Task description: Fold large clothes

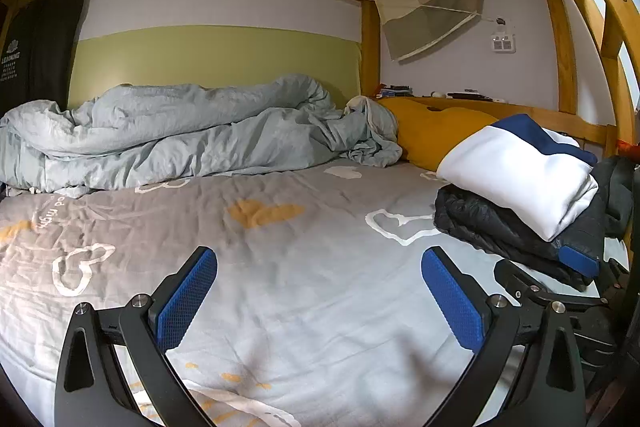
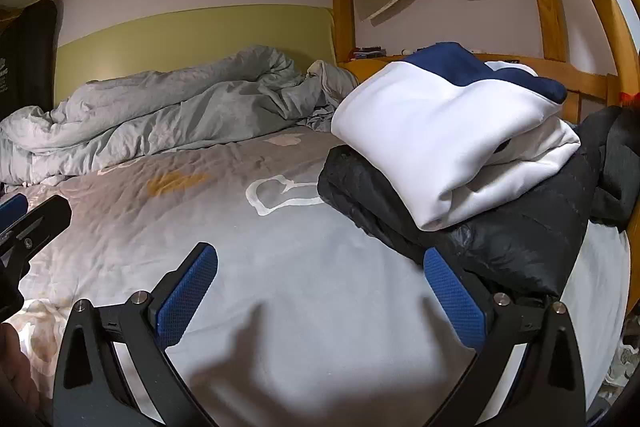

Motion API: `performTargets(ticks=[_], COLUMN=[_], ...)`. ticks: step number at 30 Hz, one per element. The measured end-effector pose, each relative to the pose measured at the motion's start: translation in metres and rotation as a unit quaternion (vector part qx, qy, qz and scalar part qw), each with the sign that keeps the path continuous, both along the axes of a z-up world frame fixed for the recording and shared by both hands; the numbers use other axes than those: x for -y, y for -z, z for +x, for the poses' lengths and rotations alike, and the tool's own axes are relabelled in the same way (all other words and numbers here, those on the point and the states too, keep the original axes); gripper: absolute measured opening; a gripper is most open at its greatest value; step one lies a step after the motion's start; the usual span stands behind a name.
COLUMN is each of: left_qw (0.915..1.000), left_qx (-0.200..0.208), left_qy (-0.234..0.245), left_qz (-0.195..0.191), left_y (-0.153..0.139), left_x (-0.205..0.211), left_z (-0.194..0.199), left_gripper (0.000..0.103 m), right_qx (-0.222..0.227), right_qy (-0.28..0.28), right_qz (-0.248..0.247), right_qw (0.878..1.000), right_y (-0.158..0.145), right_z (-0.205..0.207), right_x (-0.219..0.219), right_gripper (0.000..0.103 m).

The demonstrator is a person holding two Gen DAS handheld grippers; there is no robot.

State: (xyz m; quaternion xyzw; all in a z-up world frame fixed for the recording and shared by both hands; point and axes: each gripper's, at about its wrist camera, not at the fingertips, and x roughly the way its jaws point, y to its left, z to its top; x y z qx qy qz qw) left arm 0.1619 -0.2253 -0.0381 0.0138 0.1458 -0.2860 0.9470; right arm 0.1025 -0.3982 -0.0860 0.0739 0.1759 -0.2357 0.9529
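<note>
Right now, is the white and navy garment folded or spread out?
Folded. The white and navy garment is a compact bundle with layered edges, lying on the black jacket.

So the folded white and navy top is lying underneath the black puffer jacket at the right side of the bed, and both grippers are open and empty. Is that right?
Not quite: the order is reversed. The folded white and navy top lies on top of the black puffer jacket, as the right wrist view shows plainly. The rest holds: the pile sits at the right side of the bed, and the left gripper and right gripper are both open and empty.
</note>
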Motion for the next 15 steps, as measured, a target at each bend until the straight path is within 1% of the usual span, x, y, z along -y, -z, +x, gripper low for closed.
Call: performTargets(ticks=[3, 15], left_qw=[1.0, 0.9999], left_qx=[0.001, -0.002], left_qy=[-0.009, -0.015], left_qz=[-0.002, -0.003], left_y=[0.0006, -0.0003], left_x=[-0.0013, -0.0019], left_z=[-0.0007, -0.0015], left_gripper=[0.103, 0.103], right_qx=[0.0, -0.004], right_qy=[0.0, -0.001], right_qz=[0.001, -0.004], right_qw=[1.0, 1.0], right_y=[-0.0001, 0.0021], right_z=[0.0, 0.0035], right_x=[-0.0002, 0.0024], right_gripper=[0.102, 0.102])
